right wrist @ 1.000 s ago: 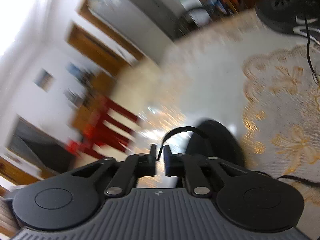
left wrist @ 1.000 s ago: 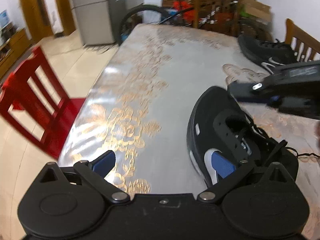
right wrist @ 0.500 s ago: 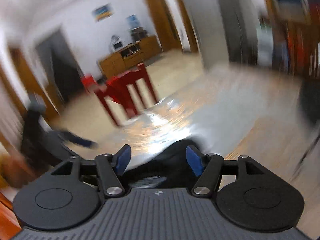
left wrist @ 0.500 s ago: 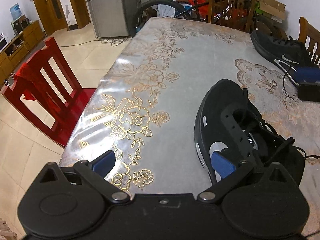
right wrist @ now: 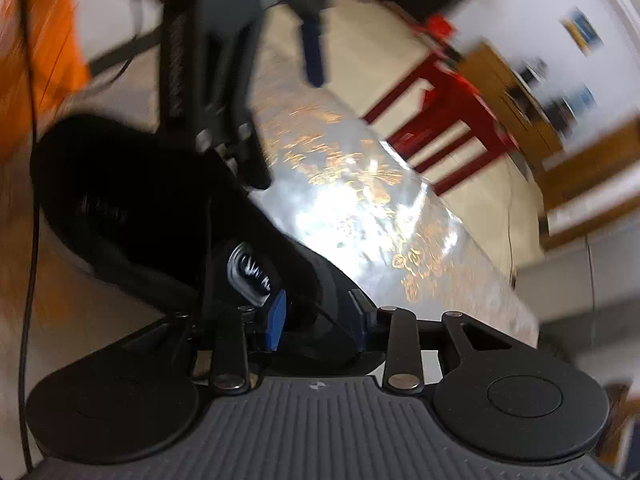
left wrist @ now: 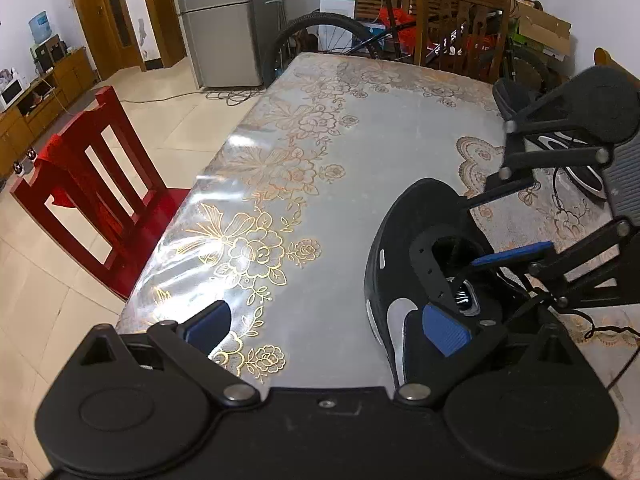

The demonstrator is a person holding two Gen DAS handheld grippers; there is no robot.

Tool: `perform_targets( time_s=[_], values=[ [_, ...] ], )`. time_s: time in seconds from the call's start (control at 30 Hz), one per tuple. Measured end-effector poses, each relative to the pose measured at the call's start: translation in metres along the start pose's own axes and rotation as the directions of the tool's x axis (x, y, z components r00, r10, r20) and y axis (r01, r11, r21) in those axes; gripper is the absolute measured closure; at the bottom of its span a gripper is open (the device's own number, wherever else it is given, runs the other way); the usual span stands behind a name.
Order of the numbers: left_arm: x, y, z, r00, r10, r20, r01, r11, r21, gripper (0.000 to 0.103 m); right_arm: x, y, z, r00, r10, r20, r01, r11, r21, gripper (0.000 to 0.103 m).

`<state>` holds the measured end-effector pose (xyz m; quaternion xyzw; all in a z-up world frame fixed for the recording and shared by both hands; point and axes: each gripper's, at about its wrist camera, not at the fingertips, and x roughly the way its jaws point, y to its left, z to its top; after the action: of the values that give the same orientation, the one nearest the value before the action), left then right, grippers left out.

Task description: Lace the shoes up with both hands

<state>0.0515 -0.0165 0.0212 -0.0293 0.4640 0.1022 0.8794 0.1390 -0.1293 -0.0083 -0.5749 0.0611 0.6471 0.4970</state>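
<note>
The black low-cut trainer with a white swoosh (left wrist: pixel 404 256) lies at the near right of the glossy gold-flowered table top (left wrist: pixel 320 184), its thin black lace (left wrist: pixel 520 280) trailing loose to the right. The left gripper (left wrist: pixel 326 326) hangs wide apart beside its heel; the right gripper (right wrist: pixel 316 314), fingers parted, straddles the tongue region. Light, soft-sided, the shoe will likely slide; the limp lace is best pinched near its tip.

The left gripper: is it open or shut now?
Open. The left gripper has its two blue pads far apart, one over the table, one beside the black shoe.
</note>
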Motion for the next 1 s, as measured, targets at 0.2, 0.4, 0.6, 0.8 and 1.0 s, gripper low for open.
perform_targets(
  time_s=[0.2,0.4,0.6,0.8,1.0],
  values=[
    [0.003,-0.001,0.003,1.000,0.004,-0.003,-0.004,1.000,-0.026,0.001,0.006,-0.009,0.009,0.999,0.028,-0.042,-0.024,0.996,0.092,0.090],
    [-0.004,-0.003,0.010,0.999,-0.018,0.032,0.019,1.000,-0.015,0.001,-0.035,-0.039,-0.018,0.993,-0.050,0.110,-0.034,0.756,0.654,0.101],
    [0.006,-0.023,0.013,0.999,-0.028,0.036,0.026,0.998,0.049,0.001,-0.035,-0.026,-0.033,0.979,-0.115,0.168,-0.074,0.567,0.820,0.101],
    [0.013,-0.022,0.011,0.999,0.006,0.038,-0.008,0.999,0.032,0.001,-0.032,-0.006,-0.025,0.969,-0.118,0.216,-0.142,0.450,0.882,0.101],
    [0.018,-0.014,0.009,0.999,0.031,0.032,-0.031,0.999,-0.022,0.000,-0.021,0.000,-0.013,0.986,-0.044,0.160,-0.116,0.499,0.859,0.100]
  ],
)
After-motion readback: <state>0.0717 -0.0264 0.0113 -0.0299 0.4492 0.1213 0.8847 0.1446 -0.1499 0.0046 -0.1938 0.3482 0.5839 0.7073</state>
